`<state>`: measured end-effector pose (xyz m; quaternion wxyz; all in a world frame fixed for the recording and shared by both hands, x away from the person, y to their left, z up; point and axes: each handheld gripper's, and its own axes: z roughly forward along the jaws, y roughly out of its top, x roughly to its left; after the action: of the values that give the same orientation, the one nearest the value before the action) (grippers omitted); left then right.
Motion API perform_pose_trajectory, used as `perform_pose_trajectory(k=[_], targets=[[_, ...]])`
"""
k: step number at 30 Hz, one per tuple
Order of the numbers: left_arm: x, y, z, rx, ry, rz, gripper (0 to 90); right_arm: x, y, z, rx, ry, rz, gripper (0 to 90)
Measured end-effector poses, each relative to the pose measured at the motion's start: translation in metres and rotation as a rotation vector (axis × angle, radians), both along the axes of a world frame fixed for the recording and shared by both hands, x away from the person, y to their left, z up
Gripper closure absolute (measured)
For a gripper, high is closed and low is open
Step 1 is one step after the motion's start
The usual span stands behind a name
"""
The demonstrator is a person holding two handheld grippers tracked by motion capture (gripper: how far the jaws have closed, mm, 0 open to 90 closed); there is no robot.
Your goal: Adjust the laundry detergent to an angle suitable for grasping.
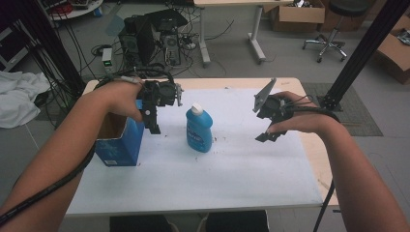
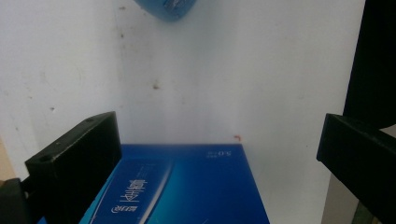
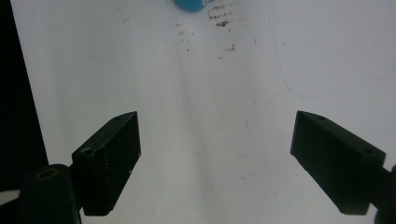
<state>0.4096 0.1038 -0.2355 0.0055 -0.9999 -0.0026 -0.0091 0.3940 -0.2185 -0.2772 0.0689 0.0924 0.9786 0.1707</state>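
A blue bottle with a white cap point(image 1: 198, 129) stands upright near the middle of the white table point(image 1: 232, 169). Left of it stands an open blue carton point(image 1: 118, 140). My left gripper point(image 1: 153, 126) hovers over the carton's right edge, pointing down, jaws wide open with nothing between them. In the left gripper view the carton's blue side point(image 2: 187, 186) lies between the jaws, and the bottle's base point(image 2: 168, 8) shows at the top. My right gripper point(image 1: 268, 137) is open above bare table to the right of the bottle. The bottle point(image 3: 190, 4) peeks in at the top of the right gripper view.
Beyond the table's far edge sit computer towers and tangled cables point(image 1: 150, 41), a desk leg point(image 1: 204, 38), a stool point(image 1: 333, 29) and cardboard boxes point(image 1: 297, 14). A black frame post point(image 1: 362, 53) rises at the table's right rear corner. White cloth point(image 1: 17, 96) lies at the left.
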Motion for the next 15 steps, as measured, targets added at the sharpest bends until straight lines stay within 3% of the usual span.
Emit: perform_pose_trajectory(k=[8,15], targets=[[-0.001,-0.002,0.001,-0.005,-0.004,-0.003,0.5,-0.01,0.001,-0.017,0.174,-0.039,-0.026,15.4],[-0.003,-0.003,0.003,-0.004,-0.009,-0.005,0.6,-0.016,0.007,-0.035,0.254,-0.053,-0.032,15.4]])
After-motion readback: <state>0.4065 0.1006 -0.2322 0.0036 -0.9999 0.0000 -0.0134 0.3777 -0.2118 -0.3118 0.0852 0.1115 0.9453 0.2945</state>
